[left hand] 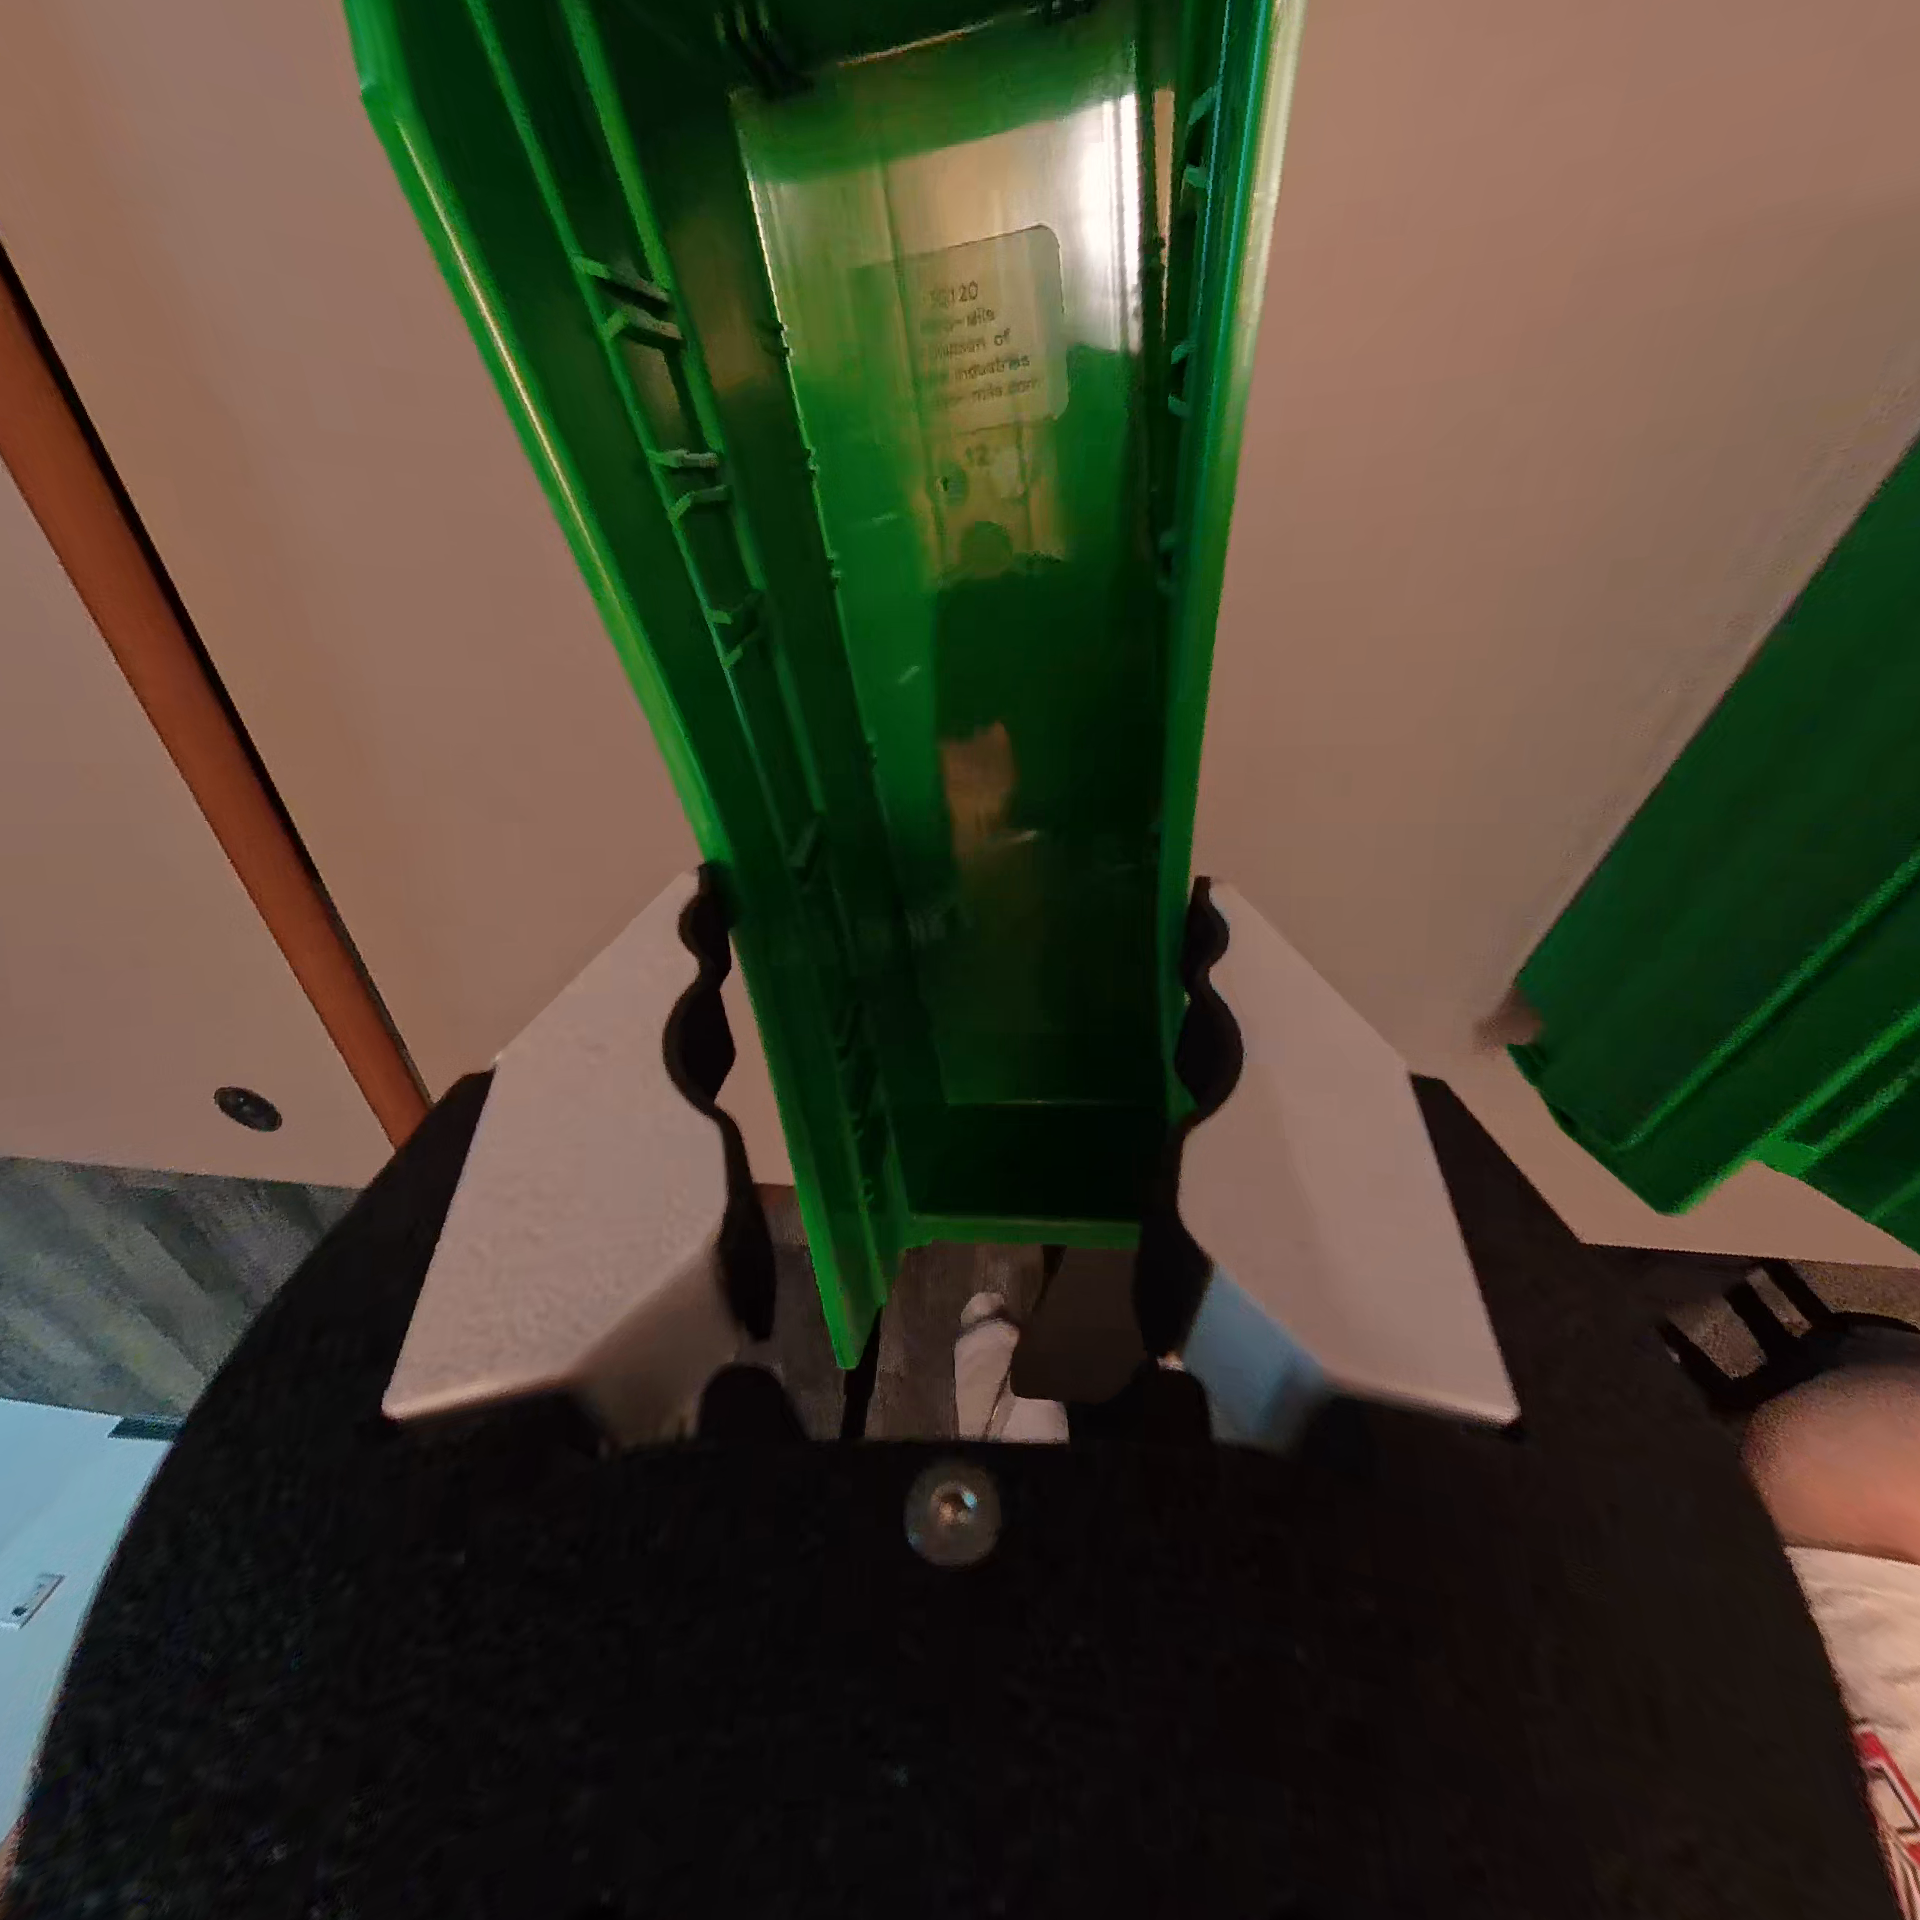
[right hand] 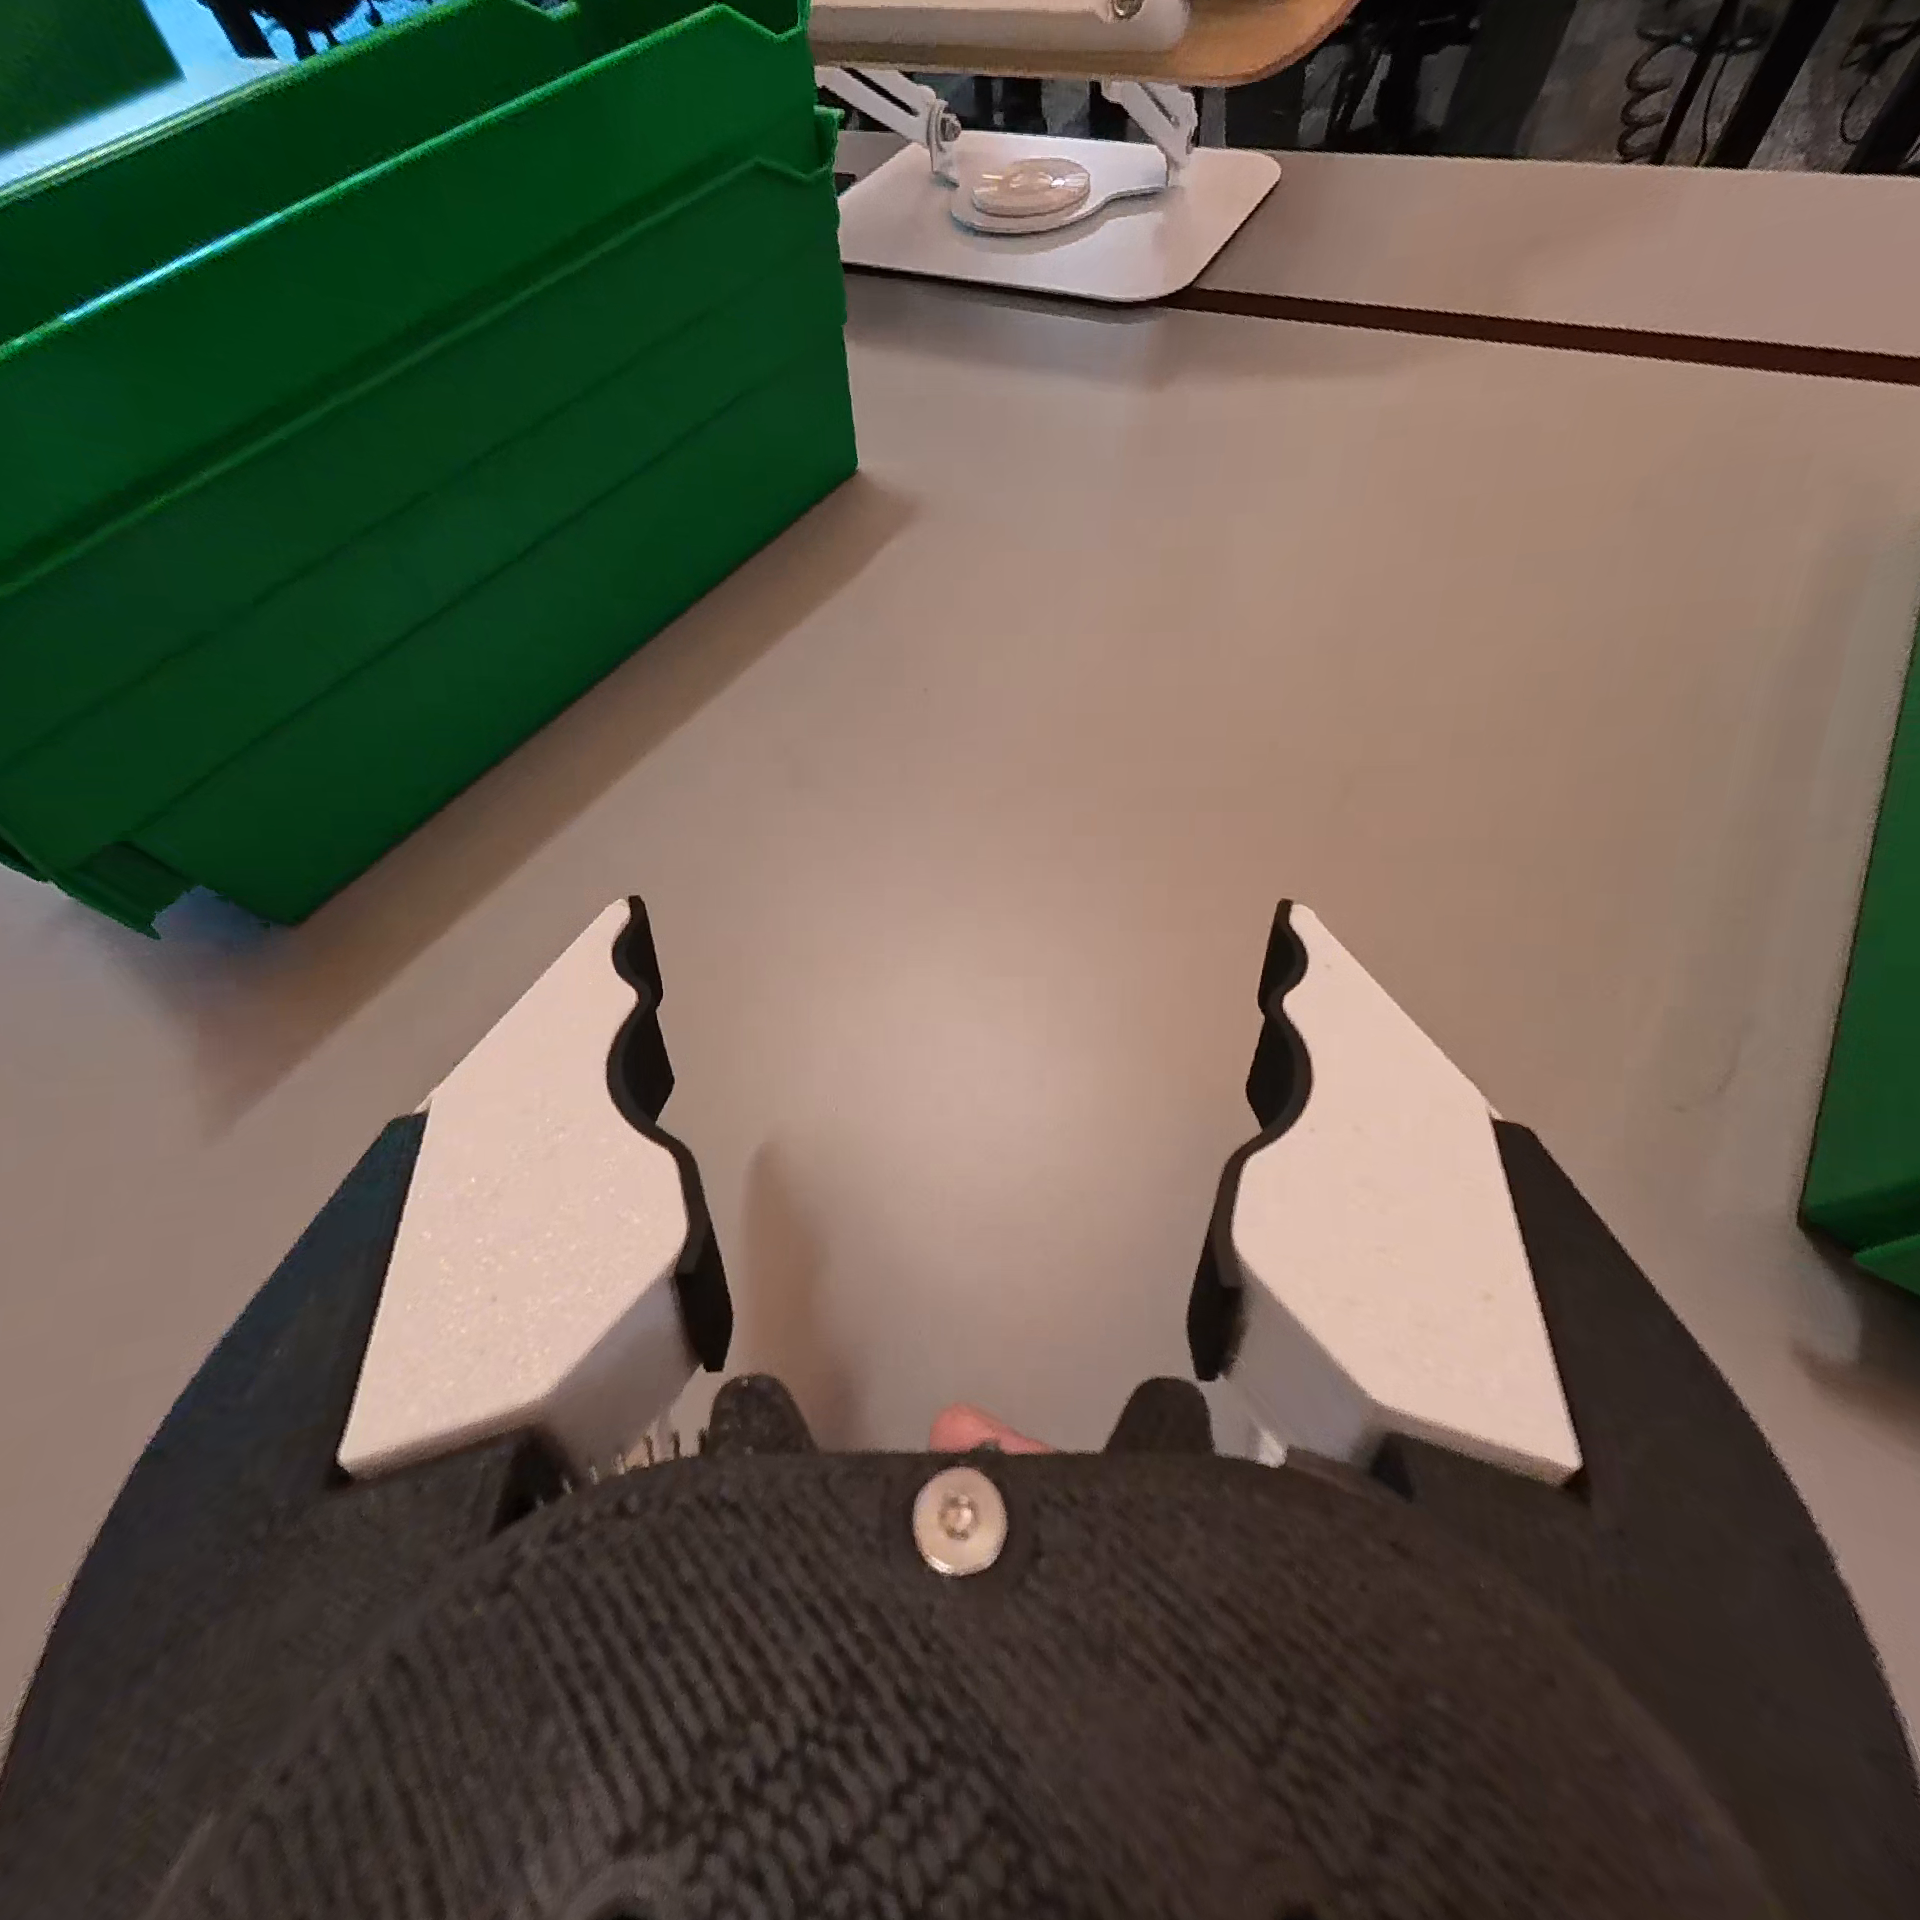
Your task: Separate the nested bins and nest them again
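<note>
My left gripper [left hand: 956,894] is shut on a narrow green bin [left hand: 935,520], one finger on each long side. The bin stretches away from me, and its glossy face with a pale label faces the camera. A second green bin [left hand: 1745,935] shows at the right edge of the left wrist view. My right gripper [right hand: 961,914] is open and empty, low over the grey table [right hand: 1143,623]. A stack of nested green bins [right hand: 416,468] stands on the table to its upper left. Part of another green bin [right hand: 1881,987] shows at the right edge.
A white stand with a flat metal base [right hand: 1060,208] sits at the back of the table. A dark seam [right hand: 1558,332] crosses the table beyond it. In the left wrist view a brown strip [left hand: 156,644] borders the pale surface, with grey floor [left hand: 156,1278] at lower left.
</note>
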`<state>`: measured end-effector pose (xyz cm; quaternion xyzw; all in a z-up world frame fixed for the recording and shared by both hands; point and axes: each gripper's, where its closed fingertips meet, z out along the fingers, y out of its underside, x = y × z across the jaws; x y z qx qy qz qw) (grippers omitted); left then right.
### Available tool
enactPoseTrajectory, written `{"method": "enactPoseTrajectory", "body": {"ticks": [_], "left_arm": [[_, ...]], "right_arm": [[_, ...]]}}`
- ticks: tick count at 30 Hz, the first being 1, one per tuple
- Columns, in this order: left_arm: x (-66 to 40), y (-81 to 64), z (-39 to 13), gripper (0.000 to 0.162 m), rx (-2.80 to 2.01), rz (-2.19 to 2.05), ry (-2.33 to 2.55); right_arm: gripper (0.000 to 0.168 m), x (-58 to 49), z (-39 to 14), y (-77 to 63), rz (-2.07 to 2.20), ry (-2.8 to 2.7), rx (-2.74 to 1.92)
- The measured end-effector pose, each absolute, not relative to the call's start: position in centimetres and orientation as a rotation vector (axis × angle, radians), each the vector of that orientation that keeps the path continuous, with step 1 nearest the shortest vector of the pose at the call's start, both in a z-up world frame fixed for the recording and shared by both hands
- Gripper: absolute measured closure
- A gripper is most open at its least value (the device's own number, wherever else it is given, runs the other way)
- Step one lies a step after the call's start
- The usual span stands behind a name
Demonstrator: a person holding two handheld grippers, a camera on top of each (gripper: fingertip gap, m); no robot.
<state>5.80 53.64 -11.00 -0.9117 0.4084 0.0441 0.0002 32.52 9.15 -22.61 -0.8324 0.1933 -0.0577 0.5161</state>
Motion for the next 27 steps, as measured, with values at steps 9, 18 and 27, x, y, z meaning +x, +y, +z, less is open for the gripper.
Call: {"method": "enactPoseTrajectory", "body": {"ticks": [9, 18, 27], "left_arm": [[5.4, 57.9, -16.7, 0.076, -2.882, 0.163, 1.338], [6.0, 59.4, -20.3, 0.073, -2.915, 0.178, 1.391], [6.5, 60.1, -20.7, 0.06, -2.827, 0.131, 1.397]], "right_arm": [[0.055, 31.5, -22.2, 9.9, -0.085, 0.46, -1.983], [0.055, 31.1, -22.1, 10.4, -0.127, 0.416, -2.002], [0.055, 31.3, -23.2, 11.0, -0.074, 0.435, -2.005]]}}
